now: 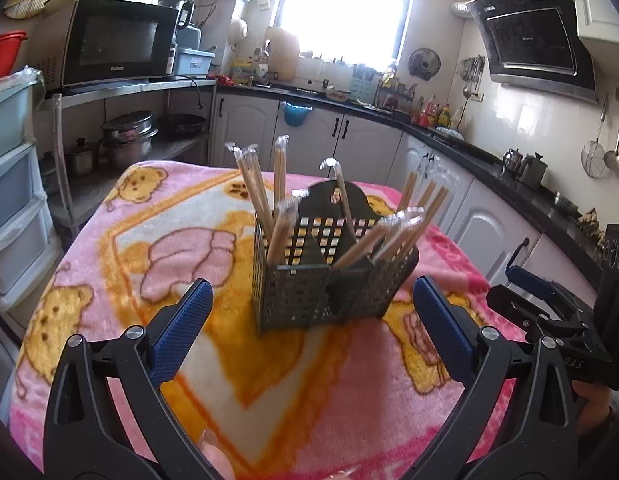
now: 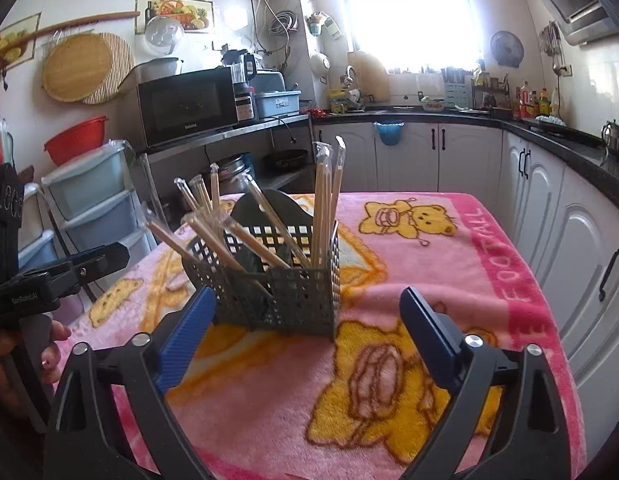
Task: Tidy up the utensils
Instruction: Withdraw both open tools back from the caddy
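The microwave bears "Galanz" on its lower front edge; the pink blanket shows "FOOTBALL" in pale letters along its red border; the left gripper body carries small white lettering, too blurred to read.

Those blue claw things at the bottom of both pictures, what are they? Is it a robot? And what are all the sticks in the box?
No robot: a person holds a pincher tool in each hand, each carrying a camera looking along its fingers. One picture looks from the left gripper, the other from the right gripper. Both are wide open and hold nothing. On the pink bear blanket stands a dark holed basket with wrapped chopsticks leaning in its compartments. In the left picture you can spot the right tool at the side, with a hand.
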